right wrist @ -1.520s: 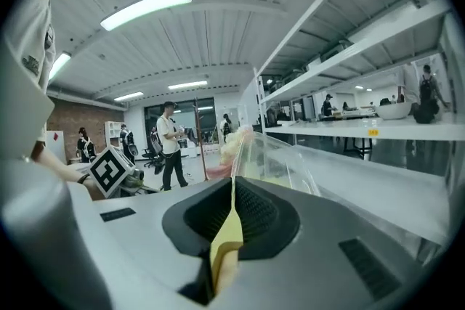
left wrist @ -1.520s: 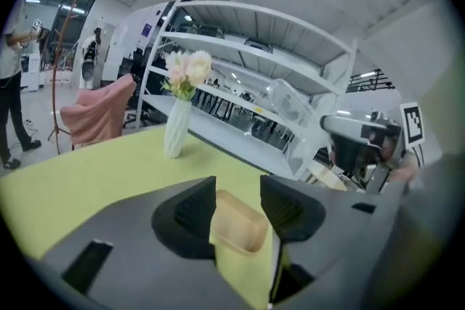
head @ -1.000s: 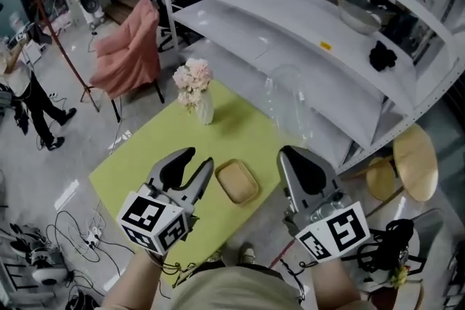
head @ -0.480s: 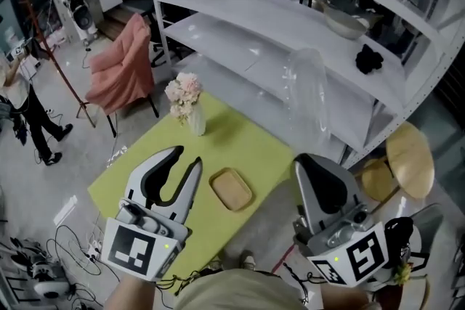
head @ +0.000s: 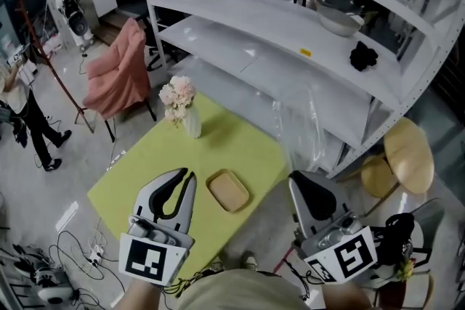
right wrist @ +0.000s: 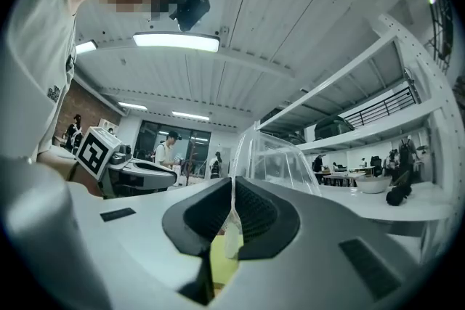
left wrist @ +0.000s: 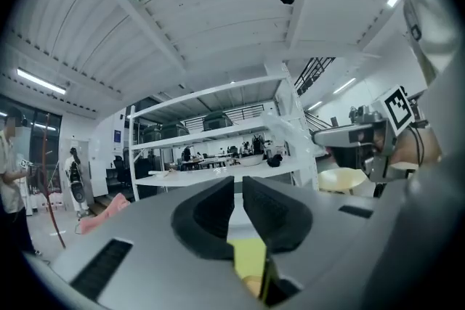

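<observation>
Right tool (right wrist: 232,192) is clenched on the edge of a clear plastic cover (right wrist: 280,156); left tool (left wrist: 238,189), jaws barely parted, grips nothing above the yellow-green worktop (head: 145,167)

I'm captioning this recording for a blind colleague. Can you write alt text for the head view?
Seen from above, the right tool is shut on a clear plastic bag beside a yellow-green table; the left tool, nearly closed and empty, hovers by a wooden tray. White shelves stand behind.
</observation>
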Demonstrator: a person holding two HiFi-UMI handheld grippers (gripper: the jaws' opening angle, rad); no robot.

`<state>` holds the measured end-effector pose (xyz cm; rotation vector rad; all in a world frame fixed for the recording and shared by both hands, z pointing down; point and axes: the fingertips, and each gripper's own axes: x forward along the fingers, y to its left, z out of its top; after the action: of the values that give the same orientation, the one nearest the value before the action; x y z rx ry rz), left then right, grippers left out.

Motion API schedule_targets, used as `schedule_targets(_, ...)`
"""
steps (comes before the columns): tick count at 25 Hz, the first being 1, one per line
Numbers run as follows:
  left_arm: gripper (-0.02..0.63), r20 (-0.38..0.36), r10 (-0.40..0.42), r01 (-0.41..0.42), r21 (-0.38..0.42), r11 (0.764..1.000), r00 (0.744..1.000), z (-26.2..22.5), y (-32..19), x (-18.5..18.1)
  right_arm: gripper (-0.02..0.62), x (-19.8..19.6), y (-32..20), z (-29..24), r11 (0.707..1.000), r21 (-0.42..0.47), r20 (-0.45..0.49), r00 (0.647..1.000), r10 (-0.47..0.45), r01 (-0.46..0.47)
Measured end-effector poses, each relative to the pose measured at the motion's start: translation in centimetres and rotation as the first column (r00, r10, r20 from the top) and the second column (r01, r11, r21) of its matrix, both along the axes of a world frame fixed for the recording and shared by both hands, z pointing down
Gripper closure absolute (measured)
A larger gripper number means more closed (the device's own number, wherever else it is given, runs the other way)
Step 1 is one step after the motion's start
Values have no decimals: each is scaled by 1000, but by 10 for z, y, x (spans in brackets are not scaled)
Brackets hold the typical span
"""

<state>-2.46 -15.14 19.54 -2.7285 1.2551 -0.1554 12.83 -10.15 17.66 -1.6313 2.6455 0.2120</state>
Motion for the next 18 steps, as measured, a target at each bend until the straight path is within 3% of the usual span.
schedule_targets(9, 598, 27, 4, -1, -94, 996, 1000, 65, -1, 9, 574, 0, 3, 53, 990, -139, 13, 1000, -12, 14)
schedule_targets(18, 598, 38, 16, -12, -117, 993, 999, 79, 6, 10, 574, -18, 6, 88, 974, -218, -5, 998, -58, 55)
